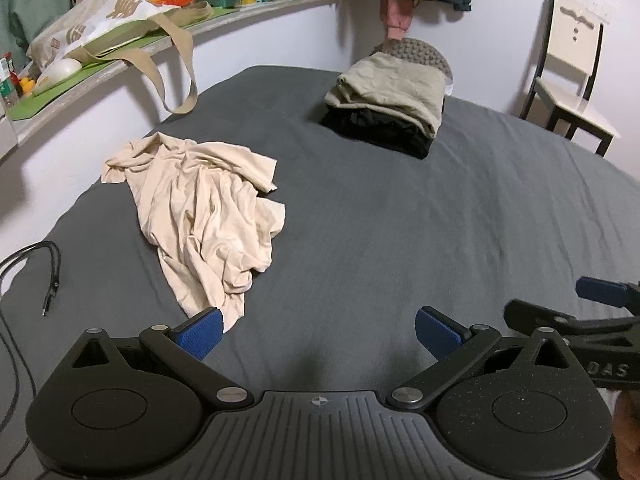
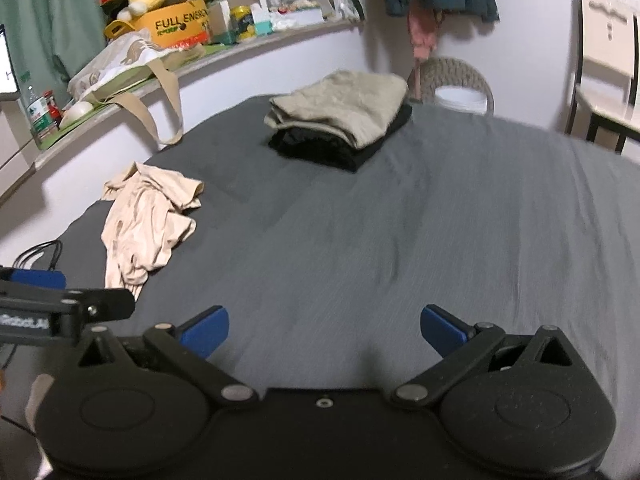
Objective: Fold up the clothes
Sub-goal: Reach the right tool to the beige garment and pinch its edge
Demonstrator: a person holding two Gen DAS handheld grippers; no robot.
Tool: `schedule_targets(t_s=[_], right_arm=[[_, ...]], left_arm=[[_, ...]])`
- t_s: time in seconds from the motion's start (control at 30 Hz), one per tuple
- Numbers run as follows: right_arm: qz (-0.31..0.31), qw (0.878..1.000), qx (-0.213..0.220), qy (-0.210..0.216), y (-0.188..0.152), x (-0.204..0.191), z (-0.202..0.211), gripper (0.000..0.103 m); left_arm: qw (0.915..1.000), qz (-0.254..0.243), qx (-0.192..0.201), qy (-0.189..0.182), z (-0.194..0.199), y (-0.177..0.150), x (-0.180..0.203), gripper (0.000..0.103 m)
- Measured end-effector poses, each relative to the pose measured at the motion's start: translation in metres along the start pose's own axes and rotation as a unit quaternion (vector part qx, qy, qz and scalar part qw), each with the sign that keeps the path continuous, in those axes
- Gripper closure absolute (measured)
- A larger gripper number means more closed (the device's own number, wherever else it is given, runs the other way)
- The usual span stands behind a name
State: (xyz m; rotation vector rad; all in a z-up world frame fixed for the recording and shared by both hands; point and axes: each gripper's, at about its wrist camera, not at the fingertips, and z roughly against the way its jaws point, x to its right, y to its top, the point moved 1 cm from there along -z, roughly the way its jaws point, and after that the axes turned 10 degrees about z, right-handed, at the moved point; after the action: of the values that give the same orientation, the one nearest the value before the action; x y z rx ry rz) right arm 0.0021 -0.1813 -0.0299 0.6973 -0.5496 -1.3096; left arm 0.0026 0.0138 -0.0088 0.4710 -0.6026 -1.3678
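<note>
Your left gripper point(image 1: 318, 332) hangs low over the grey bed point(image 1: 400, 220) with its blue pads spread wide apart and nothing between them; your right gripper point(image 2: 324, 330) sits just beside it, likewise spread and empty. The crumpled beige shirt point(image 1: 204, 216) lies on the bed ahead and to the left, its near hem just by your left gripper's left pad. A folded stack point(image 1: 390, 100), khaki over black, rests at the far end.

The left claw point(image 1: 318, 332) gapes wide beside a crumpled cream garment point(image 1: 204, 216) on the grey bed point(image 1: 400, 240).
</note>
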Motion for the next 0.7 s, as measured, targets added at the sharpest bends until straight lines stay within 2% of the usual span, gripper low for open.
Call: schedule_targets(t_s=[0.1, 0.2, 0.3, 0.43, 0.57, 0.6, 0.67, 0.7], right_arm=[[0.039, 0.998, 0.045, 0.006, 0.002, -0.013, -0.001, 0.000], [0.047, 0.993, 0.105, 0.008, 0.003, -0.021, -0.003, 0.000], [0.044, 0.994, 0.094, 0.027, 0.016, -0.027, -0.020, 0.000], [0.070, 0.992, 0.099, 0.036, 0.033, -0.046, -0.040, 0.000], [0.077, 0.991, 0.069, 0.084, 0.052, -0.072, -0.068, 0.000], [0.081, 0.990, 0.058, 0.102, 0.055, -0.079, -0.074, 0.002], [0.086, 0.986, 0.037, 0.138, 0.061, -0.092, -0.086, 0.012], [0.083, 0.984, 0.026, 0.156, 0.063, -0.097, -0.093, 0.026]], left_arm=[[0.9997, -0.001, 0.013, -0.019, 0.003, -0.003, -0.005, 0.000], [0.9995, -0.007, 0.031, -0.006, 0.005, -0.005, -0.012, 0.000], [0.9994, 0.003, 0.029, 0.019, 0.001, -0.006, -0.027, 0.000], [0.9984, 0.040, 0.034, 0.024, -0.003, -0.015, -0.056, 0.000], [0.9963, 0.044, 0.022, 0.071, -0.011, -0.022, -0.074, 0.000], [0.9960, 0.048, 0.016, 0.074, -0.014, -0.024, -0.078, 0.000], [0.9965, 0.061, 0.003, 0.057, -0.016, -0.028, -0.085, 0.000], [0.9967, 0.066, -0.003, 0.047, -0.018, -0.030, -0.087, 0.001]])
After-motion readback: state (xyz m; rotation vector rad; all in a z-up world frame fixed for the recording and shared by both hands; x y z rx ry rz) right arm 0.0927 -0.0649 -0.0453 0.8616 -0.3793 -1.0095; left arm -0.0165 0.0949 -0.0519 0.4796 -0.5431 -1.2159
